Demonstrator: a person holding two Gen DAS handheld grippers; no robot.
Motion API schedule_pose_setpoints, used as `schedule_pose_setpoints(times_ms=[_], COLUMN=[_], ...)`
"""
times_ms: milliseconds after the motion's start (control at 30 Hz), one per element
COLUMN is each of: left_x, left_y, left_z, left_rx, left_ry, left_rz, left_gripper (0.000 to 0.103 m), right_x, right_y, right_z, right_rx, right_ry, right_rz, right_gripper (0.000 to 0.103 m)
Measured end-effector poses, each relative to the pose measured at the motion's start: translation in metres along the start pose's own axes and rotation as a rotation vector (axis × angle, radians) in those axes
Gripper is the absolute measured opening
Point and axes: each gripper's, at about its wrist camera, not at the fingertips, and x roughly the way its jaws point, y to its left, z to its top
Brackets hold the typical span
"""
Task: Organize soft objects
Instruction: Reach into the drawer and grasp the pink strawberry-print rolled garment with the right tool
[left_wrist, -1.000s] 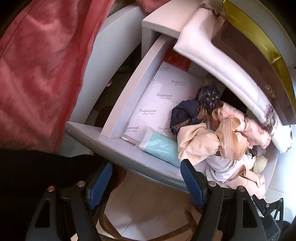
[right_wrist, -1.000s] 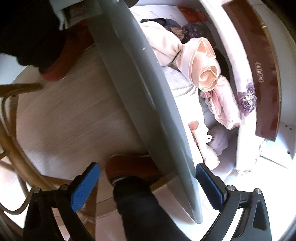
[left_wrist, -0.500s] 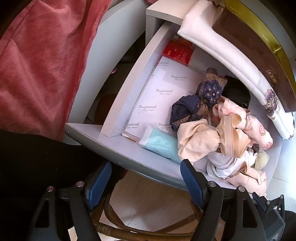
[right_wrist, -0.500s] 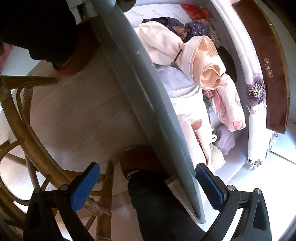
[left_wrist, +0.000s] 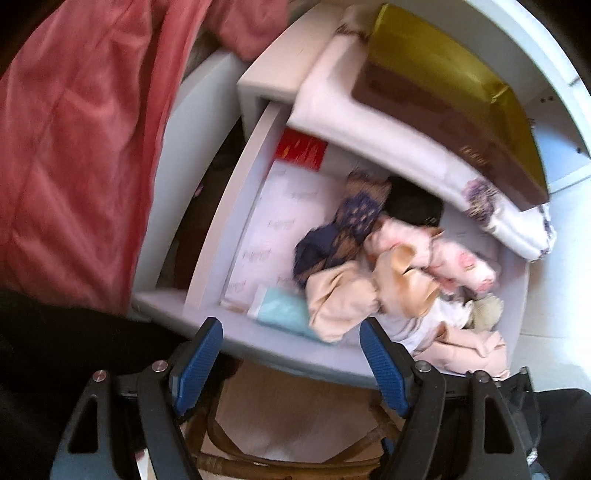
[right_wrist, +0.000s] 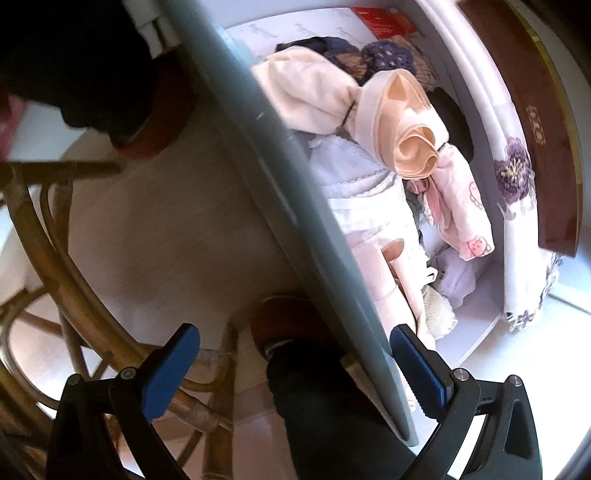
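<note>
Since half a second ago the left wrist view has pulled back and tilted, so more of the open pale grey drawer (left_wrist: 258, 334) shows, along with more of the gold and brown box (left_wrist: 454, 107) on the white floral-printed cloth (left_wrist: 369, 122) above it; the picture is now blurred. The right wrist view has changed little, with the drawer's front edge (right_wrist: 295, 206) lying a touch higher in it. The left claw (left_wrist: 291, 363) is spread wide and empty, hovering just outside the drawer front; the right claw (right_wrist: 295, 369) is likewise spread and empty, straddling that front edge without touching it. The soft things sit heaped in the right part of the drawer: a cream bundled cloth (left_wrist: 340, 295) against the front wall, a peach satin roll (left_wrist: 406, 280) beside it, a pink printed garment (left_wrist: 458, 258) behind, and a navy patterned garment (left_wrist: 343, 229) toward the middle. The left part is open room, floored by white printed liner paper (left_wrist: 273, 225), with a pale teal packet (left_wrist: 284, 310) at the front and a red packet (left_wrist: 301, 153) at the back. Only the left view shows the red quilted fabric (left_wrist: 74, 147) alongside the drawer; only the right view shows the rattan chair frame (right_wrist: 74, 280), the pale wooden floor (right_wrist: 177, 229) and a white ribbed garment (right_wrist: 354, 184) pressed against the front wall
</note>
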Motion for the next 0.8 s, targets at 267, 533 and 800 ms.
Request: schedule_pose_setpoints(times_ms=[267, 533, 800], left_x=[-0.017, 0.032, 0.042], left_y=[-0.013, 0.01, 0.014], left_z=[0.027, -0.01, -0.012], left_rx=[0.14, 0.091, 0.057], left_ry=[-0.064, 0.022, 0.024], left_rz=[-0.019, -0.067, -0.11], left_gripper=[0.078, 0.078, 0.078], right_x=[-0.014, -0.032, -0.03], right_y=[-0.009, -0.033, -0.07], right_z=[0.005, 0.009, -0.016], right_rx=[0.073, 0.209, 0.377], right_ry=[-0.029, -0.06, -0.07], right_rz=[0.074, 0.198, 0.315], right_gripper=[0.103, 0.103, 0.103])
